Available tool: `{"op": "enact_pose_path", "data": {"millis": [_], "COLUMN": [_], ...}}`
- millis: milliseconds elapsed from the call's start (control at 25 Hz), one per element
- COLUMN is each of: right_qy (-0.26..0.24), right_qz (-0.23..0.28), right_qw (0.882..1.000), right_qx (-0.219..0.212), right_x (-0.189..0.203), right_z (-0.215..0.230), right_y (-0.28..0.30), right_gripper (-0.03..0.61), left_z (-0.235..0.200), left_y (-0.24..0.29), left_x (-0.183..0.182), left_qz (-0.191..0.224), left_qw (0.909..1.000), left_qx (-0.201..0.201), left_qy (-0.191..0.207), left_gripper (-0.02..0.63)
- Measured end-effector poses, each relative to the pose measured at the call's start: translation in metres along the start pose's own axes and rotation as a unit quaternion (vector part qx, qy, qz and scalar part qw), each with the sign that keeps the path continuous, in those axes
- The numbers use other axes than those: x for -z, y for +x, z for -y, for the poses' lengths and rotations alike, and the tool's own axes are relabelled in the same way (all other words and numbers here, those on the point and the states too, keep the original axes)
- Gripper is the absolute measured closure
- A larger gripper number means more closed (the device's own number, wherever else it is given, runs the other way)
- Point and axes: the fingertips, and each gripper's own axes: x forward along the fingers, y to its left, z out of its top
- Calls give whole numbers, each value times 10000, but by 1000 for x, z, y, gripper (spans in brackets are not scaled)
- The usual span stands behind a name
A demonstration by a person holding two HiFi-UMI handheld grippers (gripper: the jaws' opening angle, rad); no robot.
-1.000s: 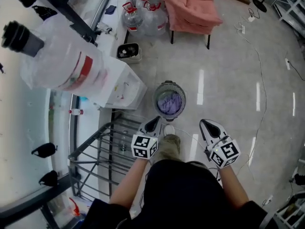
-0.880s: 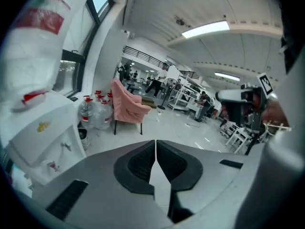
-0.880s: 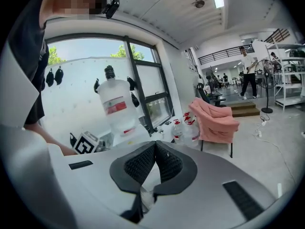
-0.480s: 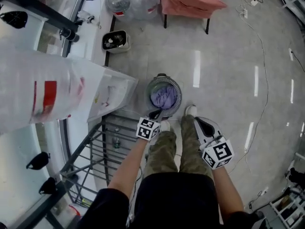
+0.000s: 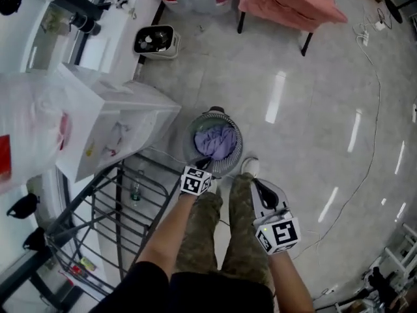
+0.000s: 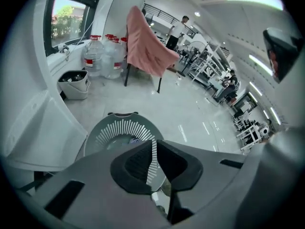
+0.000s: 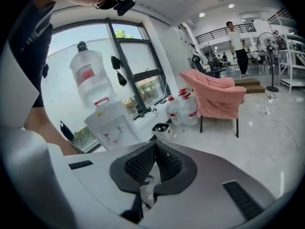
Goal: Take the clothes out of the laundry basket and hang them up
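Both grippers have dropped since the earlier frames and the person has stepped right up to the laundry basket (image 5: pixel 237 154). The left gripper (image 5: pixel 206 164), which was well short of it a second ago, now has its tips at the near rim. The right gripper (image 5: pixel 255 182) has also come lower but sits beside the basket, near the person's shoe, not over it. So the reach-in is probably starting and nothing has been taken out yet. Left jaws are pressed together with nothing between them, and the right jaws are the same, closed and empty. The clothes are a purple garment (image 5: pixel 215 142) bunched in the bottom of the basket, just beyond and below the left tips and apart from them. In the left gripper view the basket (image 6: pixel 121 128) fills the space straight ahead of the jaws, and only a sliver of purple peeks over them. The left jaws would likely have to open before any grab. A metal drying rack (image 5: pixel 117 201) stands just left of the person, presumably the hanging spot.
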Motion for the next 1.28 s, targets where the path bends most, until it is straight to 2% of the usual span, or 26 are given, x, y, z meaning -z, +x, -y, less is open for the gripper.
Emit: {"op": "enact_pose_path", "data": {"millis": [200, 280, 320, 480, 600, 720, 840, 920, 1040, 1160, 1240, 1280], "right_qy": [-171, -123, -53, 218, -16, -121, -68, -22, -120, -214, -189, -146], "right_qz": [-500, -536, -515, -477, -557, -247, -43, -90, 65, 118, -79, -224], "right_qw": [9983, 9983, 9985, 9985, 9974, 9985, 9996, 9999, 9999, 9996, 9997, 9996], "right_qx": [-240, -192, -162, -185, -447, -476, -275, -145, -80, -130, -132, -98], "right_x": [62, 81, 88, 117, 139, 151, 161, 170, 171, 178, 188, 192], "right_z": [49, 66, 74, 96, 98, 103, 120, 134, 149, 151, 154, 156], "right_y": [60, 76, 83, 106, 127, 141, 148, 151, 144, 135, 132, 131], "right_gripper": [578, 578, 578, 578, 579, 579, 580, 579, 578, 580, 580, 580], "left_z": [-32, -46, -53, -72, -75, -77, -81, -87, -105, -126, -125, -120], "left_y": [75, 106, 122, 184, 235, 276, 310, 328, 345, 355, 357, 356], "left_x": [23, 36, 42, 57, 65, 86, 108, 118, 128, 143, 148, 146], "left_qz": [-120, -216, -262, -436, -639, -1060, -1480, -1613, -1682, -1884, -1989, -1986], "left_qw": [9984, 9978, 9978, 9984, 9980, 9927, 9806, 9773, 9793, 9790, 9778, 9778], "left_qx": [-242, -254, -246, -183, -11, 147, 299, 361, 239, 136, 191, 236], "left_qy": [-500, -581, -560, -322, -13, 557, 1252, 1325, 1104, 761, 637, 619], "left_gripper": [598, 536, 526, 508, 481, 459, 457, 456, 422, 423, 486, 565]}}
